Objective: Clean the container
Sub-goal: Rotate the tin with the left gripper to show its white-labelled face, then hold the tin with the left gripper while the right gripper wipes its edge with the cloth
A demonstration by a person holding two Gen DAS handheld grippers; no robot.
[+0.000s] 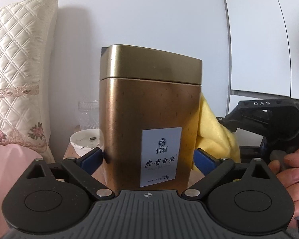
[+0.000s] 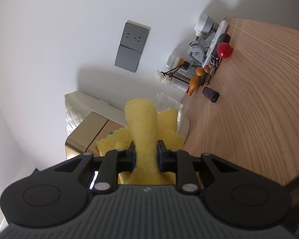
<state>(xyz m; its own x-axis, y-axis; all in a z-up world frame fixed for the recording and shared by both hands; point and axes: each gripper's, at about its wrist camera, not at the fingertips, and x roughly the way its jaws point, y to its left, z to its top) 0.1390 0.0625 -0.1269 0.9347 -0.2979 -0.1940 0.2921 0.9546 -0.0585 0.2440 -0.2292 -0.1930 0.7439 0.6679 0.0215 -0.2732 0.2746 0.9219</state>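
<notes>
A bronze tea tin [image 1: 147, 119] with a gold lid and a white label stands upright, held between the blue pads of my left gripper [image 1: 147, 159], which is shut on its lower sides. My right gripper [image 2: 146, 151] is shut on a yellow cloth [image 2: 143, 123]. The cloth [image 1: 215, 131] presses against the tin's right side. In the right wrist view the tin [image 2: 85, 135] lies just left of the cloth. The right gripper's body [image 1: 269, 117] shows at the right of the left wrist view.
A white dish [image 1: 83, 141] and a clear glass [image 1: 88, 115] stand behind the tin on a wooden table [image 2: 249, 109]. A quilted pillow [image 1: 16, 69] is at the left. Small bottles, a red ball [image 2: 224, 50] and keys line the wall. A grey wall socket [image 2: 131, 45] is above.
</notes>
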